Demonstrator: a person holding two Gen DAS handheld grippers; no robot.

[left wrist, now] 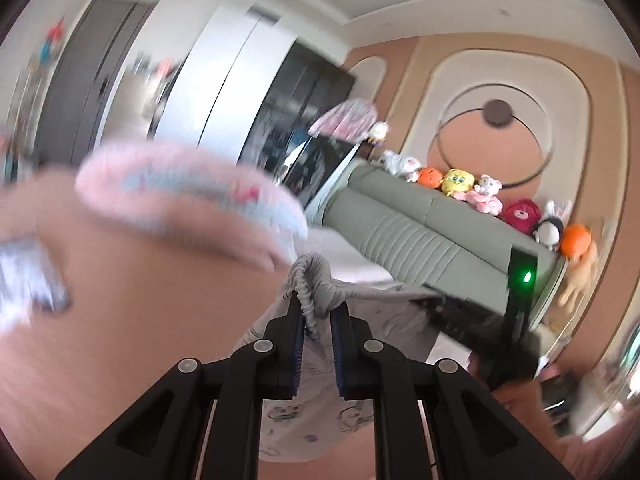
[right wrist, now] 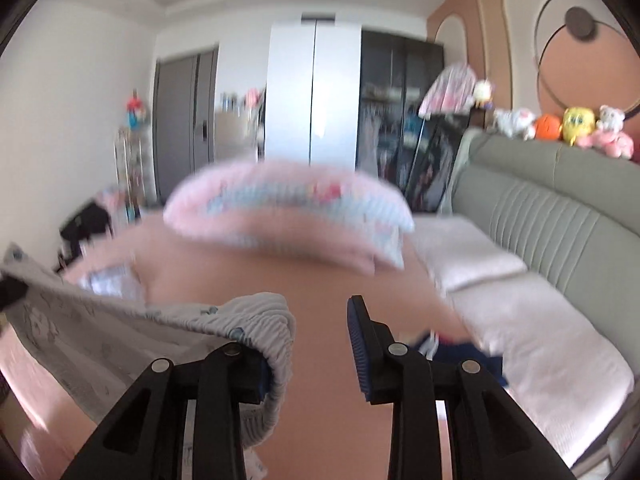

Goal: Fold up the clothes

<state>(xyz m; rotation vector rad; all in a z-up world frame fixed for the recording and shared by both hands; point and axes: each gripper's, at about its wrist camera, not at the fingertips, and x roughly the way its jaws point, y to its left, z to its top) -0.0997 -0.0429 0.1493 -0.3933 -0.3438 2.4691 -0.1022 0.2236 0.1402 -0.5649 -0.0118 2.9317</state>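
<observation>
left gripper (left wrist: 318, 312) clamped on the gathered elastic edge of a grey printed garment (left wrist: 372, 304), a fold of cloth bunched up between the blue pads; rest of the garment hanging below and behind the fingers, its lower part cut off by the black arms of the tool. right gripper (right wrist: 320, 332) with jaws apart, a clear gap between the pads; the same grey garment (right wrist: 100, 320) draped over the left-hand finger and hiding that pad, so hard to say whether any of it is pinched; other pad bare. cloth stretching away to the left edge of the right view, where something dark holds its far end, too cropped to name. in the left view, a dark device with a green light (left wrist: 527, 278) at the far end of the garment, a hand below it only partly seen. beyond both tools a pink bedspread (right wrist: 320, 380), heavily blurred. on it a folded pink and blue blanket (right wrist: 288, 208), pattern smeared beyond reading; a dark blue item (right wrist: 464, 354) by the right finger, mostly hidden. further off a grey-green headboard (right wrist: 552, 200) with a row of soft toys (right wrist: 576, 122) along its top, and a white and black wardrobe (right wrist: 316, 88), contents behind the dark doors unclear.
</observation>
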